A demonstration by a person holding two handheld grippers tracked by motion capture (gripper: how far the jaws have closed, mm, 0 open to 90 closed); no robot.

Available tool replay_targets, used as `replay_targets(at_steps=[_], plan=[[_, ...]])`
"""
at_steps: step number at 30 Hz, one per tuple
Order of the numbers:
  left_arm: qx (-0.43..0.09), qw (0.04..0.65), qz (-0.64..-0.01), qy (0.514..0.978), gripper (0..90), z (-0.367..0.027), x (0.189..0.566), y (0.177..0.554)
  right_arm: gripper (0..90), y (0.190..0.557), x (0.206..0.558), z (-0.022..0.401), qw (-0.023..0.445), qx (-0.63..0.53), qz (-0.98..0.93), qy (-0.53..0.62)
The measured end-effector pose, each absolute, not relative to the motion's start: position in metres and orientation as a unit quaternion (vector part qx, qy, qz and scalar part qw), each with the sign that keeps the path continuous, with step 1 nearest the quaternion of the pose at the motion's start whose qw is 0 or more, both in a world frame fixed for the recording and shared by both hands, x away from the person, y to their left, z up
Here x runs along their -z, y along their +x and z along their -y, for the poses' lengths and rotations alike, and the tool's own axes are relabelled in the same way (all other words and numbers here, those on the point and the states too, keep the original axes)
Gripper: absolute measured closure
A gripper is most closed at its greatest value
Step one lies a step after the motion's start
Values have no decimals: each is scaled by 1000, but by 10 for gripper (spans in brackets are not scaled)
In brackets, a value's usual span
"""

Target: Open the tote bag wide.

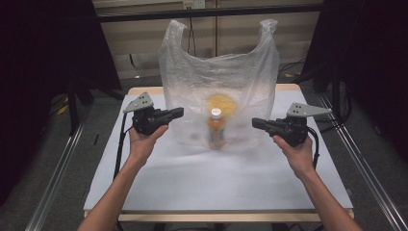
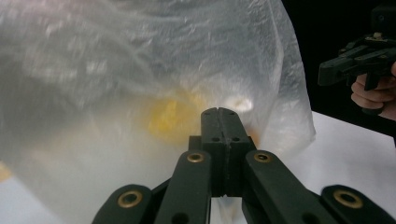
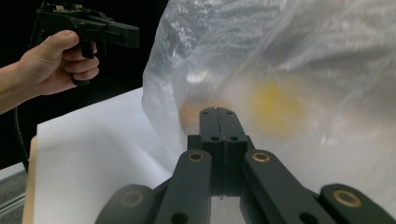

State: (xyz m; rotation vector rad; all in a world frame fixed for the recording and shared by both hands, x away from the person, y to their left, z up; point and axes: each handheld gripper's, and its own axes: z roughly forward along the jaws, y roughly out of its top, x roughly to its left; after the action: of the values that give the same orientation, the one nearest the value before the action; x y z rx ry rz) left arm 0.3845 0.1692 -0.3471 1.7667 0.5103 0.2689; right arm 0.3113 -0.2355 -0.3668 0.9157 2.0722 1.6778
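Thin, crinkled, translucent plastic bag (image 1: 219, 72); matt white table (image 1: 216, 183) top with wooden edge; matt black fingers (image 2: 223, 123)

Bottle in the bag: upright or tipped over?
Upright. The bottle stands inside the bag, white cap on top, in the high view.

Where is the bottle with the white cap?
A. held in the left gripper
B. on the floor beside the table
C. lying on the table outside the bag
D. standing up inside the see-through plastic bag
D: in the high view the bottle stands upright behind the cloudy film of the plastic bag, between the left gripper and the right gripper, neither touching it.
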Motion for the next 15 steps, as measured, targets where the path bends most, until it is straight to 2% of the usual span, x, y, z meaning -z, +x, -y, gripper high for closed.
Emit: replay_targets(at_steps=[15], plan=[[-100, 611, -217, 755, 900, -134, 326, 421, 900, 358, 329, 213, 169, -582, -732, 312]])
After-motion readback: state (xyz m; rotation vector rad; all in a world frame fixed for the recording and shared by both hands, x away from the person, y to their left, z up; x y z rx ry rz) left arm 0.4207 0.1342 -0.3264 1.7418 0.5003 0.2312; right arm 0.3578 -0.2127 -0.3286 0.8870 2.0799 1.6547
